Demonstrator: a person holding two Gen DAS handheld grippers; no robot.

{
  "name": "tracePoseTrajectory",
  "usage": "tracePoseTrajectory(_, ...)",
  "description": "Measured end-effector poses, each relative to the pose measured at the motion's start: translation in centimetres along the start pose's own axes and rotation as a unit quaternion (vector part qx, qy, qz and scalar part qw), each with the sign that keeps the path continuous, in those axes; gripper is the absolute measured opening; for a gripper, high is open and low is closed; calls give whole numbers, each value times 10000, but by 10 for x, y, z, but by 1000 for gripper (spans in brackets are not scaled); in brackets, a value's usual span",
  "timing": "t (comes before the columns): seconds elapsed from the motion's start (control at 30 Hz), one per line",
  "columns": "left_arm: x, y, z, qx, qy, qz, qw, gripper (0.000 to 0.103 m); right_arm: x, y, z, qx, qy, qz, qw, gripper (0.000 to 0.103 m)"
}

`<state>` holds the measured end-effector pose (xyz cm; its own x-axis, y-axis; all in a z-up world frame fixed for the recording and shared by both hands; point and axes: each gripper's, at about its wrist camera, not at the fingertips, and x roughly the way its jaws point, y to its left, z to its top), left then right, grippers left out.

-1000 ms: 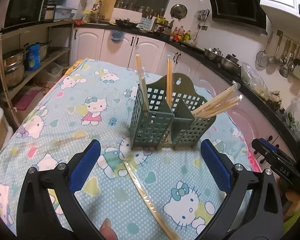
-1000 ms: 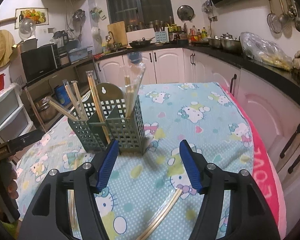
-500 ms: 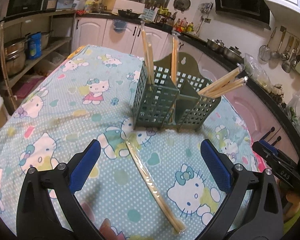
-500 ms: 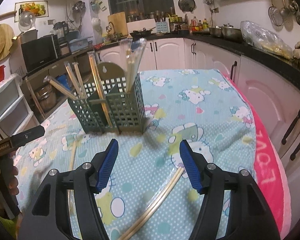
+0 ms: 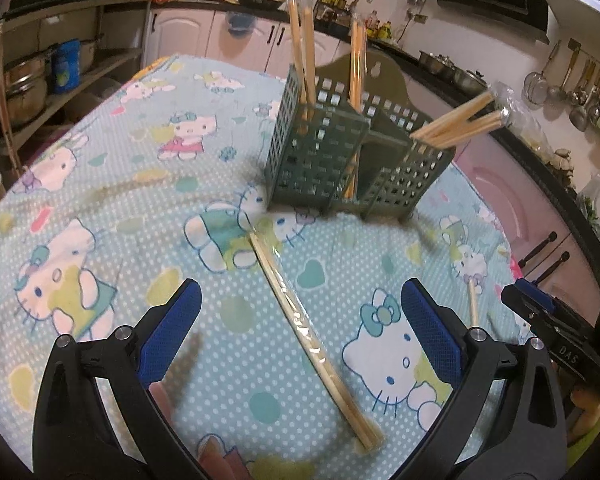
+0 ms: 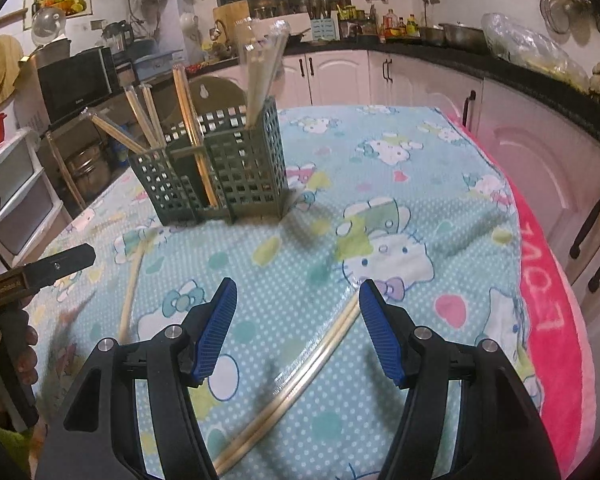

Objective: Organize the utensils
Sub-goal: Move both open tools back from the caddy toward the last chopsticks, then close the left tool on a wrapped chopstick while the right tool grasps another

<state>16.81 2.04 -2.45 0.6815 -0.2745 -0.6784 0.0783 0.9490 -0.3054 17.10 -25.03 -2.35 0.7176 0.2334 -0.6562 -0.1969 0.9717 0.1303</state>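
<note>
Left tool: spread wide, blue pads apart, gripping nothing; it hovers low in its own frame above the tabletop.
Right tool: spread, gripping nothing; it fills the lower centre of its own frame.
Wrapped chopstick pair A: lies flat on the tabletop, running diagonally from centre to lower right of centre in the left wrist view, between the left tool's two fingers but touching neither.
Wrapped chopstick pair B: lies flat on the tabletop, in the right wrist view; its upper end sits just beside the inner face of the right-hand finger, contact unclear.
Utensil holder: dark green lattice caddy with several compartments, standing upright at upper centre of the left wrist view and left of centre in the right wrist view.
Holder contents: wrapped chopsticks stand nearly upright in the left and rear compartments; another bundle leans out toward the right of the frame.
Tabletop: covered by a light blue dotted cartoon-cat cloth.
Background: kitchen cabinets and hanging ladles along the upper edge.
</note>
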Motion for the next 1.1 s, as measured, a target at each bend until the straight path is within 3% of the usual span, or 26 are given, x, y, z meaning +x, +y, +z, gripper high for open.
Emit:
tracePoseTrajectory(0.37,27,4,-10,-160,422,-129,9989,91,23,-19,-12,275,455,32,9986,61)
tracePoseTrajectory(0.67,52,7,0,-222,608,-97,9979,70,41,-26,-16,425,763,112,9961,60)
tracePoseTrajectory(0.93,77,9,22,-182,694,33,9974,62,52,-33,-13,522,921,161,9943,58)
tracePoseTrajectory(1.1,86,11,32,-156,676,158,9975,50,63,-34,-6,508,1033,112,9933,54)
